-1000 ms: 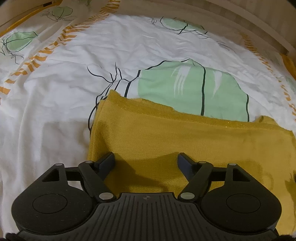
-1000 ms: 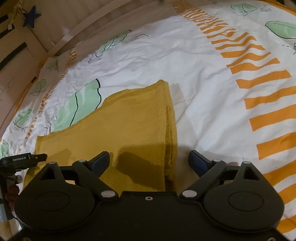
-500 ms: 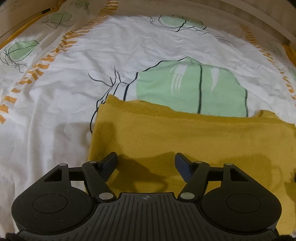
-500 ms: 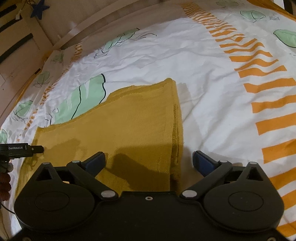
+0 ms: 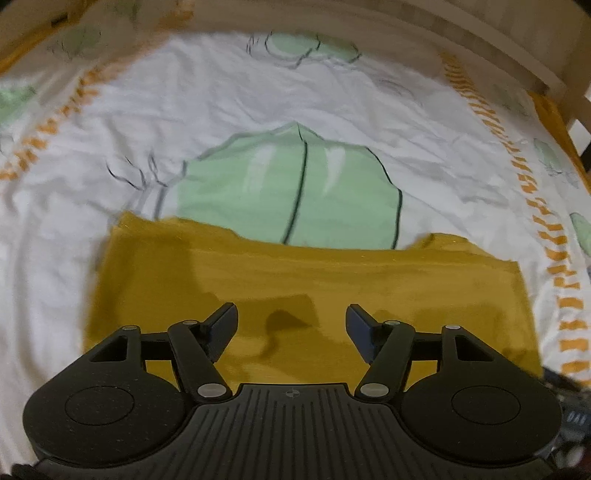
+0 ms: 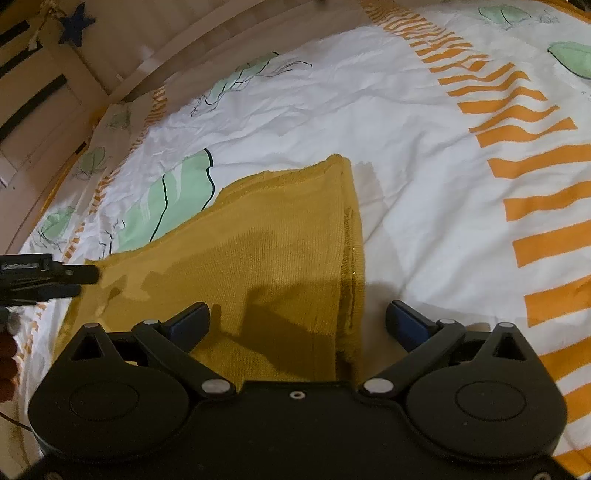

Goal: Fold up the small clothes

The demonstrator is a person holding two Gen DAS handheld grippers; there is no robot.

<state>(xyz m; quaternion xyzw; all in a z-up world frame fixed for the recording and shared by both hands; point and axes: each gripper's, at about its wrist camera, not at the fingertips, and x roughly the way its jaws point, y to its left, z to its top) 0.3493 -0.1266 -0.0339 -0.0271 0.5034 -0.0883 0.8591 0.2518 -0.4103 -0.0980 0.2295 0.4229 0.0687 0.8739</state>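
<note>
1. I see the mustard-yellow garment (image 5: pixel 303 280) lying flat and folded on the bed sheet (image 5: pixel 221 92), filling the lower middle of the left wrist view; its far edge runs across the green leaf print (image 5: pixel 288 195).
2. My left gripper (image 5: pixel 291 328) hangs over the garment with its jaws apart. They have just been closing a little, yet nothing sits between the fingers (image 5: pixel 221 325) and the pads press on nothing; only their shadow falls on the knit below.
3. The left wrist picture is blurred, so I cannot make out fine detail of the cloth's weave there.
4. In the right wrist view the garment (image 6: pixel 280 251) reaches from the lower middle up to a point near the frame's centre, its doubled right edge (image 6: pixel 352 258) lying just inside the right finger.
5. My right gripper (image 6: pixel 297 319) is released and spread wide; its jaws have just been opening. The garment's right edge lies under the gap, not pinched.
6. The left gripper (image 6: pixel 55 275) shows at the left edge of that view, near the garment's left corner.
7. Orange stripes (image 6: pixel 524 177) cross the sheet at right, and a dark blue star (image 6: pixel 75 24) hangs in the upper left.
</note>
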